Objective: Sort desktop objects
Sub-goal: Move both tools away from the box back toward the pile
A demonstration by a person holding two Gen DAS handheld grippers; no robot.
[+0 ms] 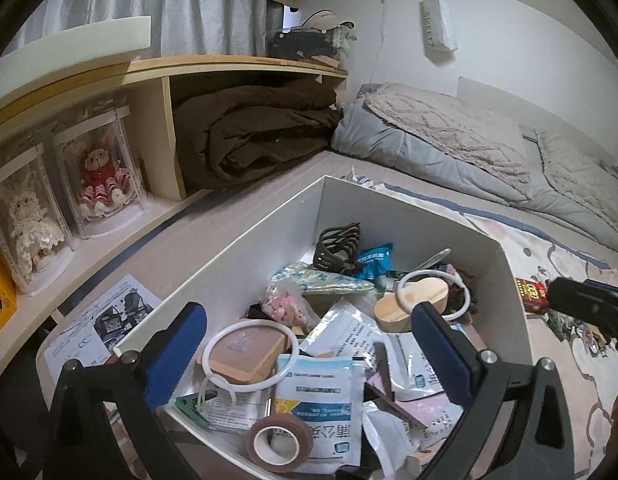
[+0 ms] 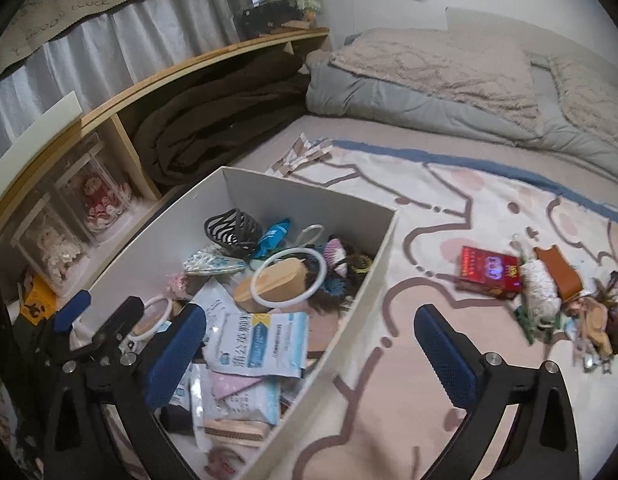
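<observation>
Bedroom floor, patterned rug (image 2: 449,216) — both grippers hovering spread wide, empty. Left gripper (image 1: 309,352) is hanging over the white box (image 2: 269,196); right gripper (image 2: 309,344) is nearer the red packet (image 2: 491,272), lying right of the box.

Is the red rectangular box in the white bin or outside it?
Outside: the red rectangular box lies on the patterned blanket, apart from the white bin.
</observation>
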